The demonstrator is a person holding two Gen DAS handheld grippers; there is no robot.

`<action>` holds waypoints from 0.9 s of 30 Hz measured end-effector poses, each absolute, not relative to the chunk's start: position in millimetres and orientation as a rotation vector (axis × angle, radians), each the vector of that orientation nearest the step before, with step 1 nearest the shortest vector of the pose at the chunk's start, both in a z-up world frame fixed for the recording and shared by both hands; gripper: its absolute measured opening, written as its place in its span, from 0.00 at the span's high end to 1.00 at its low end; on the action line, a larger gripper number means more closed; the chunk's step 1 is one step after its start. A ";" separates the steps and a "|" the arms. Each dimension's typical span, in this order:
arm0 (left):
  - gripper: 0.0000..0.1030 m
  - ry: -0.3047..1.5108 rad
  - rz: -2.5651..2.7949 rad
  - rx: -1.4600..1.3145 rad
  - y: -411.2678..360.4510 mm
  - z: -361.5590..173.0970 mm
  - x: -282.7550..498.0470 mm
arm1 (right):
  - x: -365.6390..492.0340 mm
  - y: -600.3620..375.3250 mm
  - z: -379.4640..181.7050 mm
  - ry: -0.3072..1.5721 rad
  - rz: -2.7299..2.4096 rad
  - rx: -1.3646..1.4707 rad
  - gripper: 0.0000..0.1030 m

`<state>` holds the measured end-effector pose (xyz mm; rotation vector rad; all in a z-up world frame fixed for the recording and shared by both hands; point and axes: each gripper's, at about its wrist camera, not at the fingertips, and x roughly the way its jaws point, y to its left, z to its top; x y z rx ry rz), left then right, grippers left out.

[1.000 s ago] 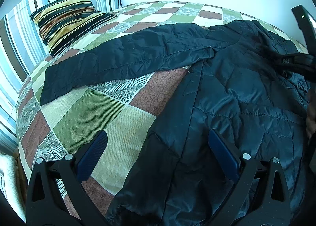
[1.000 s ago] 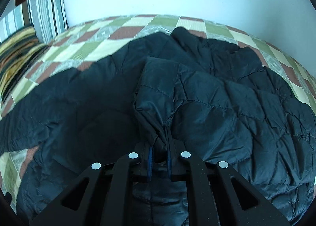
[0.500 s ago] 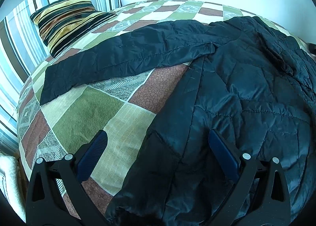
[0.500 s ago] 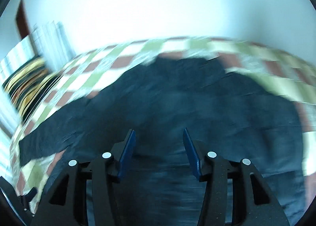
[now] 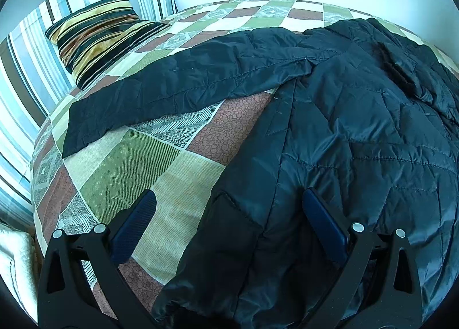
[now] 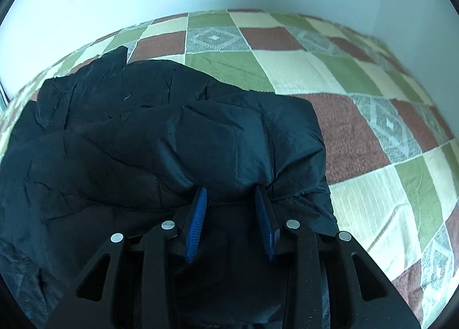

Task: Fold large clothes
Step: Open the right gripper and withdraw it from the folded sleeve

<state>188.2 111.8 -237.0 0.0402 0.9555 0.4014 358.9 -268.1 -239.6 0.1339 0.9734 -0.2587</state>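
jacket lies under the wide-open left claw and between the parted right claw.

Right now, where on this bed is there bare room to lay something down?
Bare bedspread lies between the jacket's outstretched sleeve and the jacket body, and more shows to the right of the jacket in the right wrist view. The striped pillow and the jacket crowd the rest.

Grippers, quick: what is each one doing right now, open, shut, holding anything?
Left gripper: open wide, holding nothing, above the jacket edge.
Right gripper: open, fingers straddling a puffed jacket fold, not clamped.
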 end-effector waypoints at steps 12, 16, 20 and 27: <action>0.02 0.953 0.404 0.046 110.2 -238.1 187.9 | 288.0 -289.6 -198.6 0.851 -0.425 0.071 0.22; 0.02 0.952 0.405 0.047 109.5 -238.3 187.9 | 280.2 -304.8 -216.3 0.894 -0.451 0.077 0.22; 0.02 0.954 0.404 0.047 109.6 -239.5 188.2 | 285.1 -303.8 -236.1 0.901 -0.478 0.047 0.16; 0.02 0.953 0.381 0.016 114.5 -236.0 185.1 | 283.1 -302.4 -248.4 0.914 -0.488 0.039 0.10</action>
